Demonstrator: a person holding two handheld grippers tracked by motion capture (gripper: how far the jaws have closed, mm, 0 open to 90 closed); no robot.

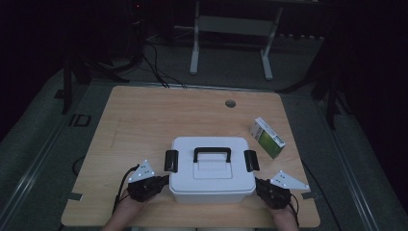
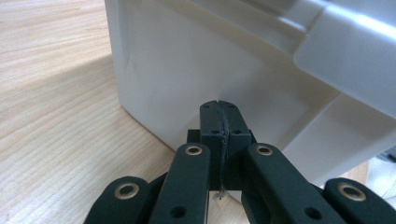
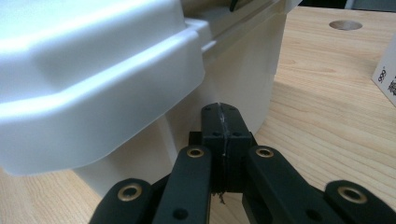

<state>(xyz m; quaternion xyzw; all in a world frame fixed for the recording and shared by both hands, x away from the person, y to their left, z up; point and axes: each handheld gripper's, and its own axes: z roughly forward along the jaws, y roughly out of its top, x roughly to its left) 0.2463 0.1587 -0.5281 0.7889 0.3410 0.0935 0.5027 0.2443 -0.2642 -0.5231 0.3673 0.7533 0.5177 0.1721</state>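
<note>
On the near half of the wooden table (image 1: 144,120) sits one white storage box (image 1: 211,183), lid on, with one black carrying handle (image 1: 212,153) on top and two black side latches (image 1: 172,160), one at each end. Two grippers flank it. At its near left corner the left gripper (image 1: 161,182) points at the box's side wall, its jaws pressed together with nothing between them; in the left gripper view the tips (image 2: 219,108) lie just beside the white wall below the lid's rim. At the near right corner the right gripper (image 1: 260,185) also has its jaws together and empty, tips (image 3: 220,111) close under the lid's overhang. Farther right, well apart from the box, stands one small green and white carton (image 1: 267,138). One round cable hole (image 1: 230,103) lies far across the table.
</note>
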